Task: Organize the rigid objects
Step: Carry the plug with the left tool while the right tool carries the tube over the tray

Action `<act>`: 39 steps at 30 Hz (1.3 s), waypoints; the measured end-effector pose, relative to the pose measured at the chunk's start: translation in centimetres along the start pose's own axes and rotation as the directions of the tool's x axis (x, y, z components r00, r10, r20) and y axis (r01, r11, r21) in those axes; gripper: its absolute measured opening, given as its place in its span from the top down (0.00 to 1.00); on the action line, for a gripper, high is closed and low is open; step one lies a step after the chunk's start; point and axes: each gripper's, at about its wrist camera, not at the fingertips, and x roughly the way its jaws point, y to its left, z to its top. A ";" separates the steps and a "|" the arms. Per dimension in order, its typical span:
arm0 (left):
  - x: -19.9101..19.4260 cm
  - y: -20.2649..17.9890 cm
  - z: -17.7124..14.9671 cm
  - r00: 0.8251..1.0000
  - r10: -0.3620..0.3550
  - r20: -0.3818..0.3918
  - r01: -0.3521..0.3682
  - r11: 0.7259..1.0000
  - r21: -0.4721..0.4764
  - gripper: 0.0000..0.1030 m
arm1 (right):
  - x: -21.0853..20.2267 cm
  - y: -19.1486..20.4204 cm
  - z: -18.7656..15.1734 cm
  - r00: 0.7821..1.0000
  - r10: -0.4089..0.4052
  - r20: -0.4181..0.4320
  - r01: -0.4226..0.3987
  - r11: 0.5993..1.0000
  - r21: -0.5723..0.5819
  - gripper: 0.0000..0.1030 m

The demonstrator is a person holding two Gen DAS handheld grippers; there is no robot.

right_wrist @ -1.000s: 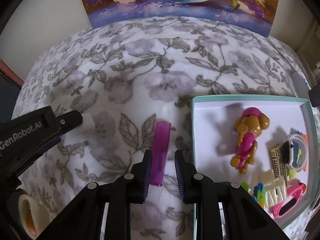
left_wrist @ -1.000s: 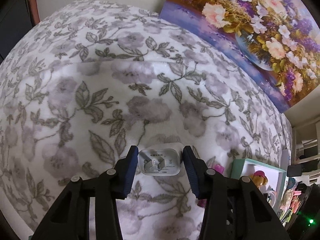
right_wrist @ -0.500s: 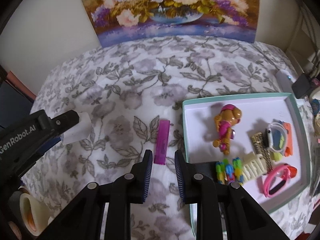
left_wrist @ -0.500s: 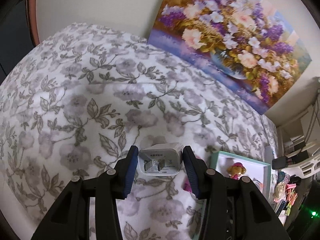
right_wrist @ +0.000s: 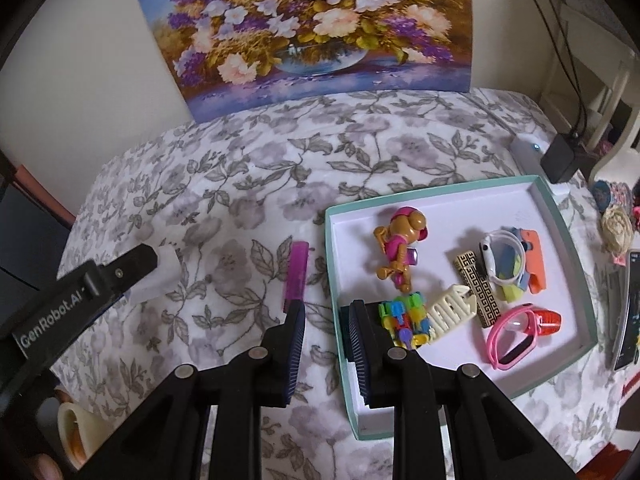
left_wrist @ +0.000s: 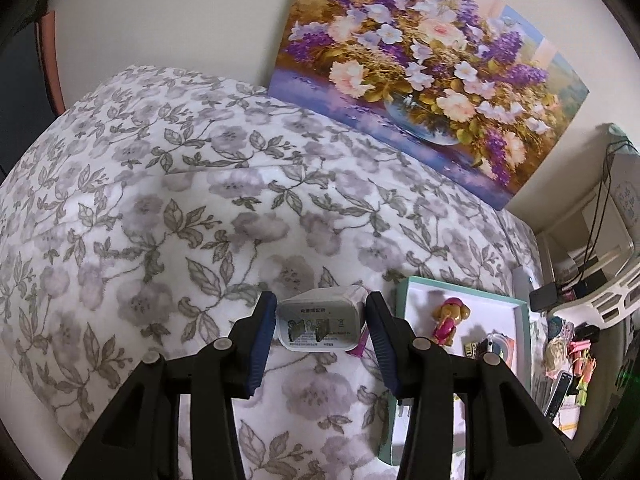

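Note:
My left gripper (left_wrist: 322,328) is shut on a white charger plug (left_wrist: 320,326) and holds it above the floral bedspread; it also shows in the right wrist view (right_wrist: 154,276) at the left. My right gripper (right_wrist: 324,336) is open and empty, above the left rim of the teal tray (right_wrist: 334,264). A purple comb (right_wrist: 296,276) lies on the bedspread just left of the tray. The tray holds a toy dog (right_wrist: 400,244), a cream comb (right_wrist: 450,308), pink glasses (right_wrist: 516,336) and several other small items. The tray (left_wrist: 520,340) shows at the right in the left wrist view.
A flower painting (right_wrist: 312,28) leans on the wall behind the bed. A tape roll (right_wrist: 72,428) lies at the bottom left. A white power strip (right_wrist: 528,152), black adapter (right_wrist: 562,158), remote (right_wrist: 628,312) and clutter sit to the right of the tray.
Both grippers have risen and pulled back from the bedspread. The left one carries the charger plug up and toward the tray. The purple comb stays on the bed, no longer between the right fingers.

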 end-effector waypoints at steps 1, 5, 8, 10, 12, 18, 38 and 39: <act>-0.1 -0.2 -0.1 1.000 -0.001 -0.001 0.001 1.000 0.005 0.54 | -0.1 -0.2 0.0 1.000 0.007 -0.002 -0.006 1.000 0.007 0.75; -0.2 -0.6 -0.4 1.000 -0.005 -0.006 0.005 1.000 0.022 0.54 | -0.4 -1.2 -0.1 1.000 0.016 -0.005 -0.016 0.999 0.030 0.75; -0.1 -0.9 -0.5 1.000 -0.007 -0.013 0.007 0.999 0.033 0.54 | -0.5 -1.8 0.0 1.000 0.011 -0.006 -0.011 0.999 0.042 0.75; 0.0 -1.1 -0.5 1.000 -0.007 -0.016 0.008 0.999 0.039 0.54 | -0.4 -2.3 0.1 1.000 0.016 -0.011 -0.015 0.998 0.055 0.75; -0.1 -1.1 -0.5 1.000 -0.010 -0.017 0.010 0.999 0.034 0.54 | -0.3 -2.9 0.2 1.000 0.025 -0.019 -0.023 0.997 0.076 0.75; 0.4 0.0 -0.1 1.000 0.015 -0.026 -0.015 1.000 -0.001 0.54 | 0.9 -2.2 0.4 0.998 0.040 -0.041 -0.038 0.998 0.053 0.75; 5.1 4.9 0.4 0.986 0.051 -0.160 -0.077 0.984 -0.163 0.54 | 10.3 3.3 2.0 0.990 -0.009 -0.143 0.000 0.998 -0.062 0.53; 5.3 5.1 0.4 0.985 0.050 -0.164 -0.078 0.983 -0.168 0.54 | 10.6 3.5 2.1 0.989 -0.015 -0.146 0.005 0.998 -0.068 0.53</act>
